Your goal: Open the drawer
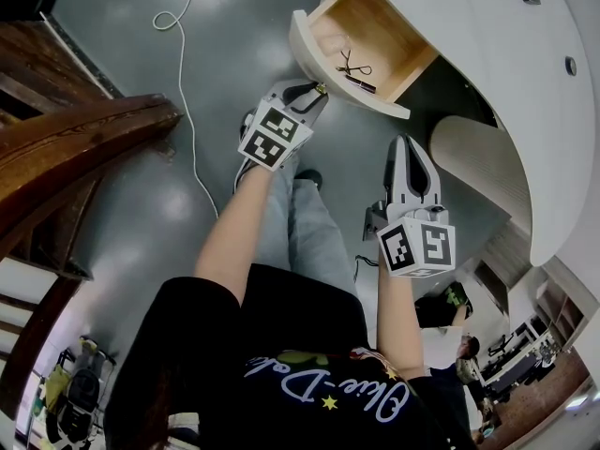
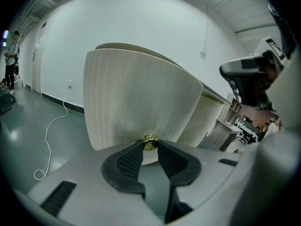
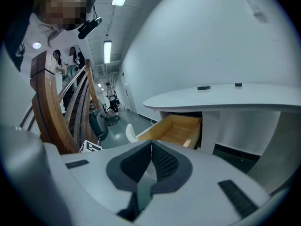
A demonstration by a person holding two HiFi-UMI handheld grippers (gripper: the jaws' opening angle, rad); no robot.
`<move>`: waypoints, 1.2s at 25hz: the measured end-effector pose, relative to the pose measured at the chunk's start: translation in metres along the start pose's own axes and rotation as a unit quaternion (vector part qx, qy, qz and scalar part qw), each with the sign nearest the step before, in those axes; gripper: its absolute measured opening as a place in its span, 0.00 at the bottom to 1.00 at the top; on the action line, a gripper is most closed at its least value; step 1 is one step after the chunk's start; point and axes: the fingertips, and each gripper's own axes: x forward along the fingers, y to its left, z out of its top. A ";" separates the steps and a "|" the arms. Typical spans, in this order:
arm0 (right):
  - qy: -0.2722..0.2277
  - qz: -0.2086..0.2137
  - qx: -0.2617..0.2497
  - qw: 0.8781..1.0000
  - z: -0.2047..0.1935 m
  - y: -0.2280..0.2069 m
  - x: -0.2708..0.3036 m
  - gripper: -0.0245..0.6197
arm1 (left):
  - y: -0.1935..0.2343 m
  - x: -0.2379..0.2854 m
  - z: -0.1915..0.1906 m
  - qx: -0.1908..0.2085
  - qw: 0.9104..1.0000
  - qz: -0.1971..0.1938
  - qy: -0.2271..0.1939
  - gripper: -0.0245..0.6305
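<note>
Under the white desk (image 1: 506,54) at far right, the drawer (image 1: 375,26) stands pulled out.
Nearest its cream front, the left gripper (image 1: 314,92) pinches the brass knob (image 2: 150,142) between both pads; the right gripper (image 1: 405,148) hangs nearer, right, jaws closed on nothing. Small dark items (image 1: 353,66) lie inside.

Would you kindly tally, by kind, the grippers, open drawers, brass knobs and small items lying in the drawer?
Grippers: 2, the left gripper and the right gripper
Open drawer: 1
Brass knob: 1
Small items in the drawer: 2, a scissor-like tool and a dark stick
Total: 6
</note>
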 end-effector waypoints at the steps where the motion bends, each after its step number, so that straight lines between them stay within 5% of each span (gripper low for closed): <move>1: 0.000 0.000 0.000 1.000 0.000 0.001 0.000 0.04 | 0.000 -0.001 0.000 0.001 1.000 0.000 0.000 0.19; 30: -0.002 0.012 -0.002 1.000 0.000 0.005 -0.002 0.04 | -0.005 -0.015 -0.013 0.003 1.000 -0.001 0.007 0.19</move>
